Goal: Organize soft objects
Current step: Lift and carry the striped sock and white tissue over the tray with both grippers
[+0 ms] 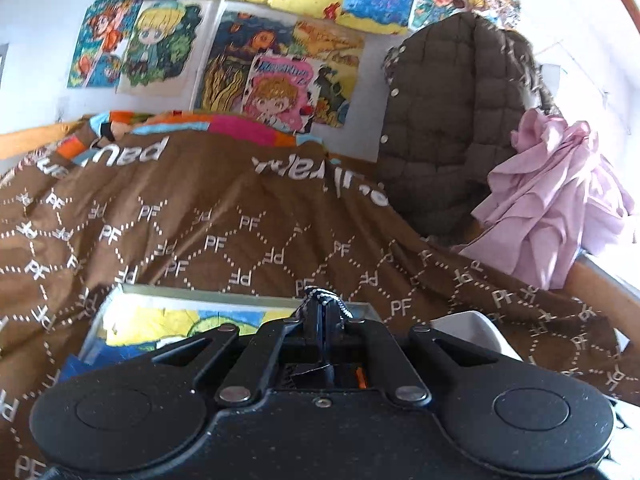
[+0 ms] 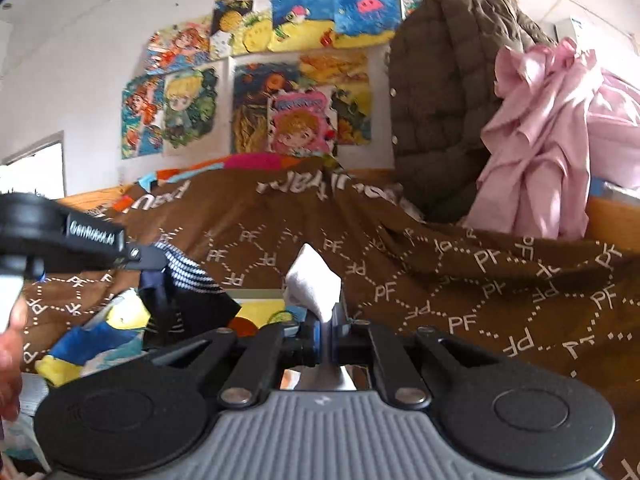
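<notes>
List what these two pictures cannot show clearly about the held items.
- Striped cloth, left wrist view: only a tip shows past the shut left tool.
- White cloth, right wrist view: lower part hidden inside the right tool.
- Picture box: cut off by the tool body.

A home bedroom: a brown PF-patterned bedspread (image 1: 240, 220) covers the bed, cartoon drawings (image 2: 256, 92) paper the white wall, and a quilted brown coat (image 1: 448, 120) hangs beside pink clothing (image 2: 552, 152).
</notes>
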Tool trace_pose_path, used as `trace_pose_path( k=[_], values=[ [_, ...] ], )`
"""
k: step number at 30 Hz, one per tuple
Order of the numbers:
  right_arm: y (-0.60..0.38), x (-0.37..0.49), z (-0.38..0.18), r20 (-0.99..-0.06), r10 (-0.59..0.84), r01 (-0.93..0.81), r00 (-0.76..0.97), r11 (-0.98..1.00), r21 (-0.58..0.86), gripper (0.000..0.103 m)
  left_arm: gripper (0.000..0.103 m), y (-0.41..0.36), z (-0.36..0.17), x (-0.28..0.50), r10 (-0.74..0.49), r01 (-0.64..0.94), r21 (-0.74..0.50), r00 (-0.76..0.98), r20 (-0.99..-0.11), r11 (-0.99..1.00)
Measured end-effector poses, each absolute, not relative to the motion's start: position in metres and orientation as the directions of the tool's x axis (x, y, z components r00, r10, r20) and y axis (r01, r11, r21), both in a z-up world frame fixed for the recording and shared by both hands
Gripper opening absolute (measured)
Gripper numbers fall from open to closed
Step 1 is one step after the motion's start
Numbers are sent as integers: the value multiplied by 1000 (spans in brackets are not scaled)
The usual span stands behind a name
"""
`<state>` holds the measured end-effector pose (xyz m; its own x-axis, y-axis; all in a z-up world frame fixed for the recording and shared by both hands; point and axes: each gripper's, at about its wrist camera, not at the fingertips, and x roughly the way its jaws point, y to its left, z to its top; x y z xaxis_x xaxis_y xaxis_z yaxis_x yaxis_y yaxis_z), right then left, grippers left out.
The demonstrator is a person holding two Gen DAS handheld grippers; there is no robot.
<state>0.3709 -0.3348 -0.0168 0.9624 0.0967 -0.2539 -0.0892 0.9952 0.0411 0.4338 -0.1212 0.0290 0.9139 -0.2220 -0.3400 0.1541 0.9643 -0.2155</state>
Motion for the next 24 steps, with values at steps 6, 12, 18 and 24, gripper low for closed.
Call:
trace_pose_path(
  k=[6, 12, 18, 24],
  values=[
    [-334, 386, -23, -311, 109, -99, 944, 994, 47, 6, 0, -111, 1, 445, -203, 103, -258, 894, -399, 961],
    [-329, 396, -29, -342, 131, -121, 931, 991, 50, 6, 0, -93, -26, 450, -193, 60, -284, 862, -469, 957],
    [-324, 404, -34, -379, 148, -139, 913, 989, 52, 6, 0, -87, -43, 455, -195, 49, -289, 842, -503, 956],
    [-322, 411, -36, -425, 156, -147, 892, 988, 55, 6, 1, -89, -53, 460, -216, 65, -292, 827, -519, 954]
  ],
)
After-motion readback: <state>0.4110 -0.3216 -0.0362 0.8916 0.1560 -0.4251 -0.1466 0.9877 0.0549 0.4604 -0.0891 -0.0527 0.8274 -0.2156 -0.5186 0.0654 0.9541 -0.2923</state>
